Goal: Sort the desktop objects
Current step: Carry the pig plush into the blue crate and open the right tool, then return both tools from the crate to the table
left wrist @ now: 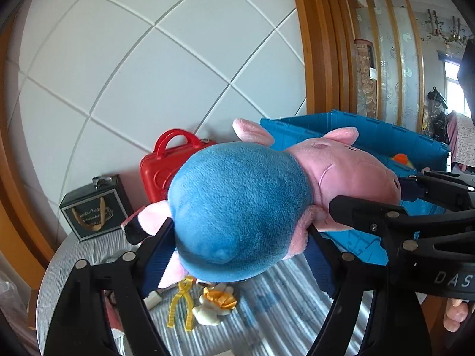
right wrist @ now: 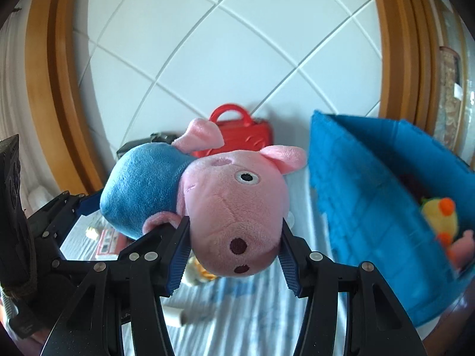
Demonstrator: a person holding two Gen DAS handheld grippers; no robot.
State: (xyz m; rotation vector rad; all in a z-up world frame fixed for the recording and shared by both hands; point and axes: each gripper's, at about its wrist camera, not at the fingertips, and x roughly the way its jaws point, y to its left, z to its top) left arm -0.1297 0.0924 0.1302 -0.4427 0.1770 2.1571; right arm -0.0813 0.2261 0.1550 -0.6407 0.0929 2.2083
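Observation:
A plush pig with a blue body (left wrist: pixel 237 207) and a pink head (right wrist: pixel 231 204) hangs above the striped tablecloth, carried by both grippers. My left gripper (left wrist: pixel 240 261) is shut on the blue body, with its blue pads pressing both sides. My right gripper (right wrist: pixel 234 255) is shut on the pink head at the snout. In the left wrist view the right gripper (left wrist: pixel 371 195) reaches in from the right. A left finger (right wrist: pixel 89 203) shows at the left in the right wrist view. The blue bin (right wrist: pixel 371 192) stands just right of the pig.
In the bin (left wrist: pixel 371 130) lies a yellow duck toy (right wrist: pixel 439 216). A red case (left wrist: pixel 160 169) and a black box (left wrist: pixel 95 207) stand by the tiled wall. On the striped cloth (left wrist: pixel 282 296) below lie yellow tongs (left wrist: pixel 181 305), a yellow-white toy (left wrist: pixel 213 302) and a white tube (right wrist: pixel 175 316).

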